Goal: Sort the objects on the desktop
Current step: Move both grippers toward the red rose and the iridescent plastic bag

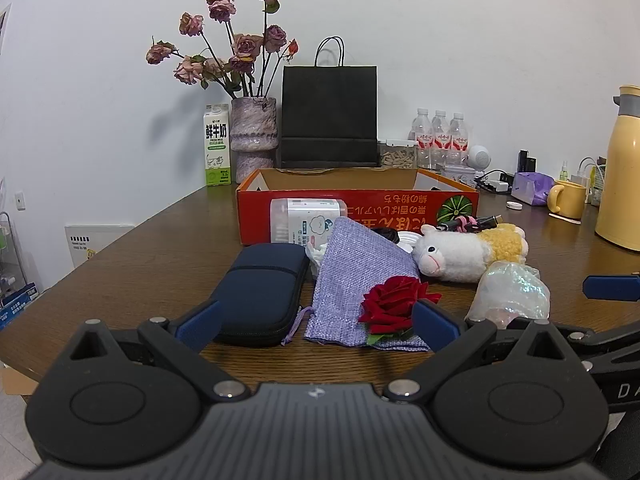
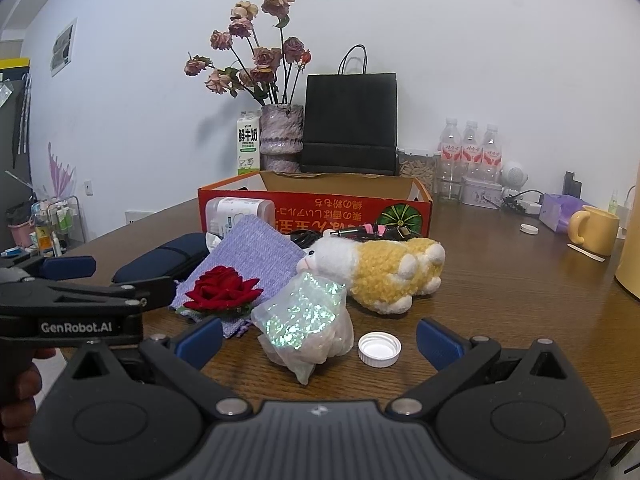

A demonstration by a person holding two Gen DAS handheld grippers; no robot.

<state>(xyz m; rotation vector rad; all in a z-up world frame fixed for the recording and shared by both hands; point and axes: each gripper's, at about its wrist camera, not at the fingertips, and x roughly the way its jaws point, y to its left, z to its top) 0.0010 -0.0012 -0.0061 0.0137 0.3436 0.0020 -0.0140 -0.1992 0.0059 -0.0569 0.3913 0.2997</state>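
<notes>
On the brown wooden table [image 1: 160, 248], seen from the left wrist, the left gripper [image 1: 316, 324] stands with its blue-padded fingers spread wide and nothing between the pads. Ahead of it lie a dark blue zip case [image 1: 260, 292], a lilac woven pouch [image 1: 356, 280] and a red fabric rose [image 1: 394, 304] resting on the pouch's near corner. A white and yellow plush sheep [image 1: 468, 252] lies on its side to the right, with an iridescent plastic bag [image 1: 512, 292] just in front of it. Behind them sits an open orange cardboard box [image 1: 360, 200], and a white container [image 1: 308, 220] leans against its front wall. A vase of dried roses [image 1: 254, 140], a milk carton [image 1: 217, 144] and a black paper bag [image 1: 329, 116] stand along the wall.

From the right wrist, the right gripper [image 2: 318, 342] is likewise spread wide and holds nothing. The iridescent plastic bag [image 2: 308, 320] and a white bottle cap [image 2: 379, 349] lie on the table between its fingers, touched by neither pad. The plush sheep [image 2: 384, 272] lies just beyond the bag, the rose [image 2: 222, 292] on the pouch [image 2: 248, 256] to the left. The left gripper [image 2: 68, 266] enters from the left edge. A yellow mug [image 2: 596, 230] stands far right.
</notes>
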